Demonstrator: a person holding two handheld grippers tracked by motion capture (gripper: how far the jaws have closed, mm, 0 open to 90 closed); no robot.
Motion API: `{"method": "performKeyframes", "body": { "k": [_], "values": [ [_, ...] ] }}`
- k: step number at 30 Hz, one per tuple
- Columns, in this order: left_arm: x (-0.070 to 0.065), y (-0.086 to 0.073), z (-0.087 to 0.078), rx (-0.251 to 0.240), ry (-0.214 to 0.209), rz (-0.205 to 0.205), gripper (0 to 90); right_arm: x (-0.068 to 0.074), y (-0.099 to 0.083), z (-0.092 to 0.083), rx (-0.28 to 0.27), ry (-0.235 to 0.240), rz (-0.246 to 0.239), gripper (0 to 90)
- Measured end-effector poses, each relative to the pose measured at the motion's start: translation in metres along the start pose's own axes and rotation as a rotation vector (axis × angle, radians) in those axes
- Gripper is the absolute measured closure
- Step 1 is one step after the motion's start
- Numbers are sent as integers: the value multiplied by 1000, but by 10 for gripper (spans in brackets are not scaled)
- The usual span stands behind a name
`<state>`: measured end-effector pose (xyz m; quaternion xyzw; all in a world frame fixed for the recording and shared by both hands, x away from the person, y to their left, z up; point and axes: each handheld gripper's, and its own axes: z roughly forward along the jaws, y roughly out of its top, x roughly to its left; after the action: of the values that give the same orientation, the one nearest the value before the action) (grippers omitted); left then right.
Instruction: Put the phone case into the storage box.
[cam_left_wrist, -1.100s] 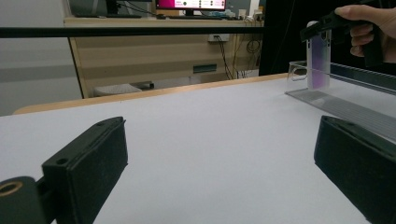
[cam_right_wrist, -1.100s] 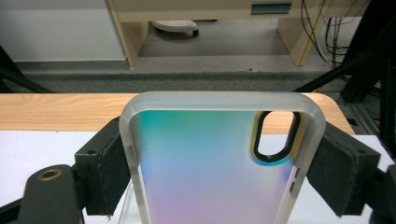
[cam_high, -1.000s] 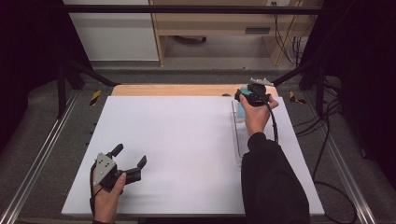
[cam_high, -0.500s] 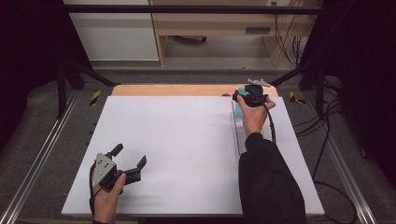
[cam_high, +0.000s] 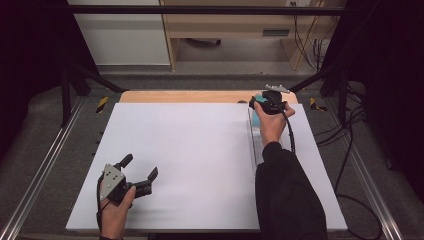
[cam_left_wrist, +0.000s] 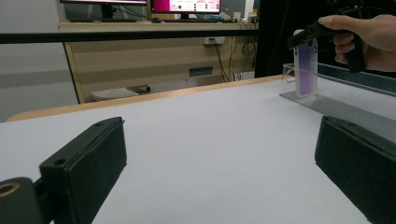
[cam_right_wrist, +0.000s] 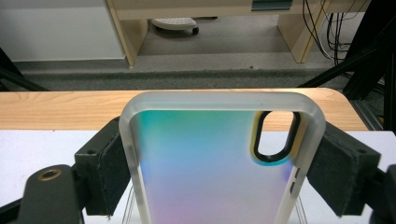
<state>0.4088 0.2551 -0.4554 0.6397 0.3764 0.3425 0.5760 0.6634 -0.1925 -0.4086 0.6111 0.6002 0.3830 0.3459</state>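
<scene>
While the right gripper (cam_right_wrist: 219, 168) pinches the phone case (cam_right_wrist: 215, 172) by its two long edges, upright over the clear rack (cam_high: 256, 145) at the mat's far right, it looks light, bendy and slick; the left gripper (cam_high: 140, 172) rests spread and empty

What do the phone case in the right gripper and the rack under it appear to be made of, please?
Phone case: probably soft frosted plastic, with a translucent rim and an iridescent teal-to-violet back. Rack: likely clear acrylic, glassy and see-through with glinting edges.
</scene>
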Motion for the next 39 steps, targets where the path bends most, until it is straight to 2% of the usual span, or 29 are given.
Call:
{"method": "performKeyframes", "body": {
  "k": [3, 8, 17, 28, 34, 39],
  "values": [
    [0, 0, 0, 2, 0, 0, 16, 0, 1, 1, 0, 1, 12, 176],
    [0, 0, 0, 1, 0, 1, 16, -1, 1, 2, -5, -8, -4, 176],
    [-1, 0, 1, 4, -3, 4, 16, 0, 0, 4, -14, -21, -2, 176],
    [-2, 0, 1, 7, -5, 8, 16, -1, 2, 4, -28, -11, 7, 176],
    [-2, 0, 1, 6, -1, 4, 16, 3, 2, 5, -35, -11, -4, 175],
    [-2, 0, 1, 6, -2, 6, 16, 8, 1, 7, -21, -8, -14, 174]
  ]
}}
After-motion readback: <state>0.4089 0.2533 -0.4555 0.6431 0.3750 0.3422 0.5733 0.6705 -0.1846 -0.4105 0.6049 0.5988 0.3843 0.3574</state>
